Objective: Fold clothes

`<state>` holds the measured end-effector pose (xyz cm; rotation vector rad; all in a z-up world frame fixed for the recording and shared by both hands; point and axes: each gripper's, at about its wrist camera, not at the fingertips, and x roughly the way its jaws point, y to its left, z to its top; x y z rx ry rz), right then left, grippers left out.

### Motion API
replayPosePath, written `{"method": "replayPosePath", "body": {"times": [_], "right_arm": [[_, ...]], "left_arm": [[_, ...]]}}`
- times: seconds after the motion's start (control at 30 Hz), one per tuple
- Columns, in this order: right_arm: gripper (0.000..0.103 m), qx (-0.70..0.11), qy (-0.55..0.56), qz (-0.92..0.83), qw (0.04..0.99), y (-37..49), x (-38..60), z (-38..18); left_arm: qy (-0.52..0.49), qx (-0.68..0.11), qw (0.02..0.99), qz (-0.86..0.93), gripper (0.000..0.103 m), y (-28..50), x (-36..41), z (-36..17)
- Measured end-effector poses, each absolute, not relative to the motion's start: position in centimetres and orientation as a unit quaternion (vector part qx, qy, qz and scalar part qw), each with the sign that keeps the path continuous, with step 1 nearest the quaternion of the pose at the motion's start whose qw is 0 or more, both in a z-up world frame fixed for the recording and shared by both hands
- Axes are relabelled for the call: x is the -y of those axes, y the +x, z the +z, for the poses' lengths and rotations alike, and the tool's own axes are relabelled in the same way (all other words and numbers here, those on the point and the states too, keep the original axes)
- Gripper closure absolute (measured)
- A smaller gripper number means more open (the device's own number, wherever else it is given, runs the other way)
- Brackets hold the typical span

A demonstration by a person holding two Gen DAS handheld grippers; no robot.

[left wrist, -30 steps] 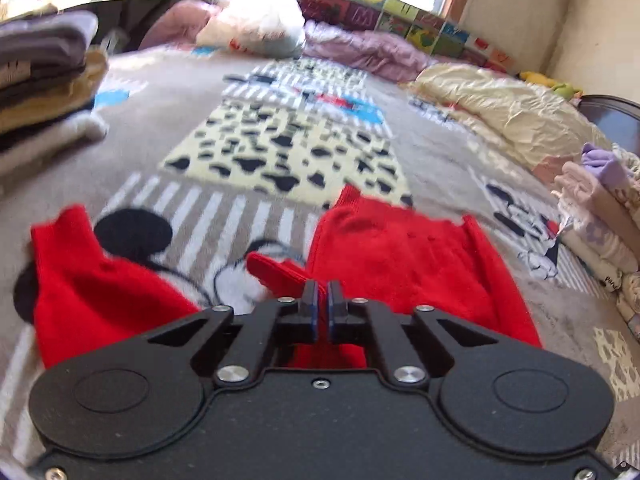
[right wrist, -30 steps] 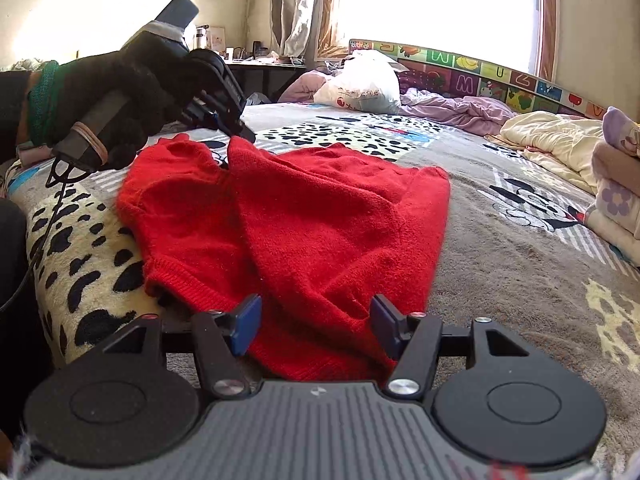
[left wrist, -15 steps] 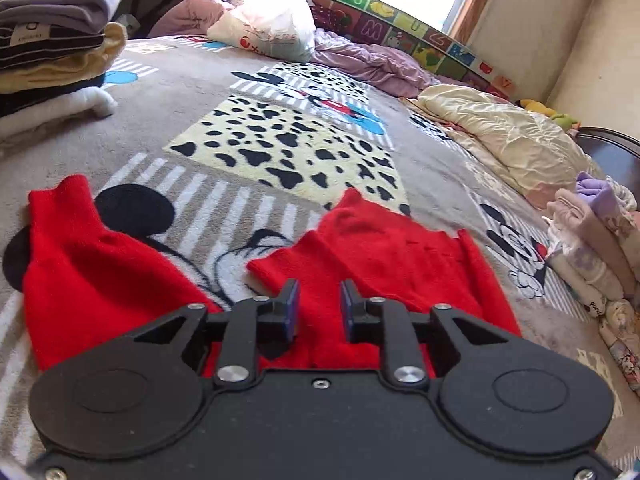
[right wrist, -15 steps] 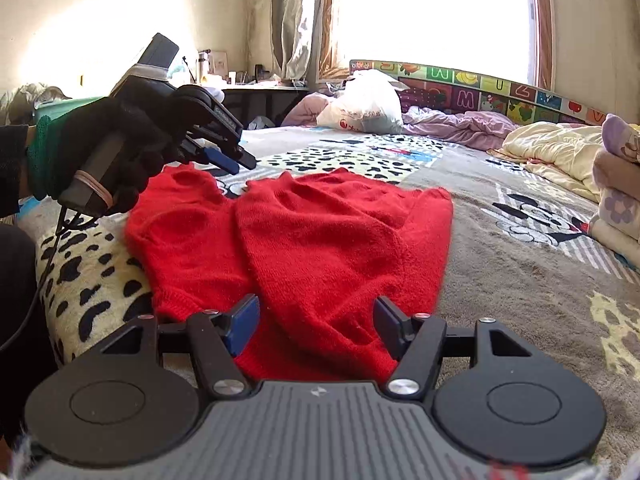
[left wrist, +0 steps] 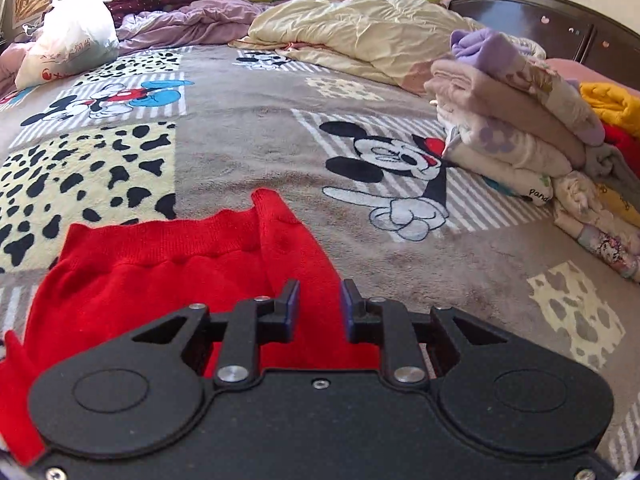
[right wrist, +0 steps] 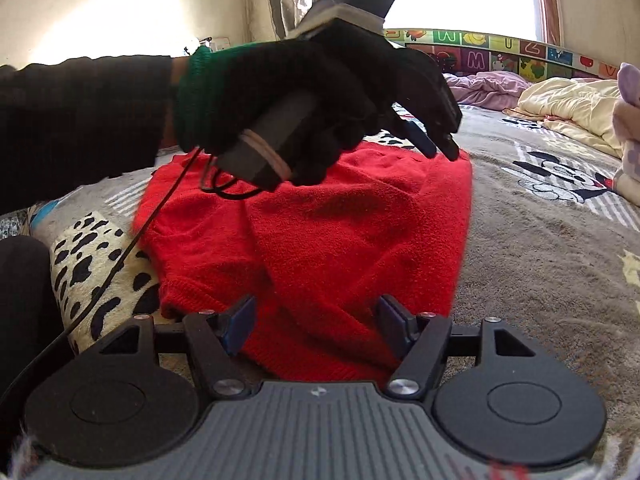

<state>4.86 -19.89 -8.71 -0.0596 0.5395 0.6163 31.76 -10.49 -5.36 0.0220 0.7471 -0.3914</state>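
A red knit sweater (right wrist: pixel 340 232) lies partly folded on the patterned bed blanket; it also shows in the left wrist view (left wrist: pixel 168 276). My left gripper (left wrist: pixel 318 304) is open and empty, just above the sweater's folded right edge. In the right wrist view the left gripper (right wrist: pixel 438 146) hovers over the sweater's far edge, held by a black-gloved hand. My right gripper (right wrist: pixel 316 322) is open and empty, low at the sweater's near hem, its fingers spread on either side of the cloth.
A stack of folded clothes (left wrist: pixel 516 136) lies at the right of the bed. A cream quilt (left wrist: pixel 360 36), a purple blanket (left wrist: pixel 184 20) and a white plastic bag (left wrist: pixel 68 40) lie at the far end. A cable (right wrist: pixel 120 264) hangs from the left gripper.
My left gripper let go of the red sweater, opened, and swung right across the sweater toward its far right edge. My right gripper stayed open at the near hem.
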Motion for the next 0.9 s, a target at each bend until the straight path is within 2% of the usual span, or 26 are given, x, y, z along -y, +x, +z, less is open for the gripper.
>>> {"method": "replayPosePath", "body": {"times": [0.1,0.13,0.2,0.57,0.67,0.9], "right_arm": [[0.033,-0.267,-0.025,0.305,0.914,5.0,19.9,-8.8],[0.033,-0.268,-0.025,0.306,0.913,5.0,19.9,-8.8],[0.032,-0.269,-0.023,0.309,0.912,5.1,19.9,-8.9],[0.033,-0.264,-0.012,0.304,0.915,5.1,20.1,-8.3],[0.033,-0.259,-0.015,0.298,0.919,5.0,20.2,-8.1],[0.033,-0.256,-0.027,0.288,0.922,4.8,20.2,-8.0]], "left_arm": [[0.044,-0.383,0.912,-0.144,0.084,34.7,11.1,-6.8],[0.039,-0.385,0.912,-0.136,0.078,35.5,10.9,-6.8],[0.030,-0.386,0.914,-0.120,0.076,36.6,10.1,-6.5],[-0.061,-0.346,0.935,-0.043,0.076,30.4,-1.4,-1.3],[-0.095,-0.354,0.930,-0.014,0.076,27.7,-5.5,-1.6],[-0.187,-0.383,0.904,0.008,0.076,23.1,-9.8,-4.4]]}}
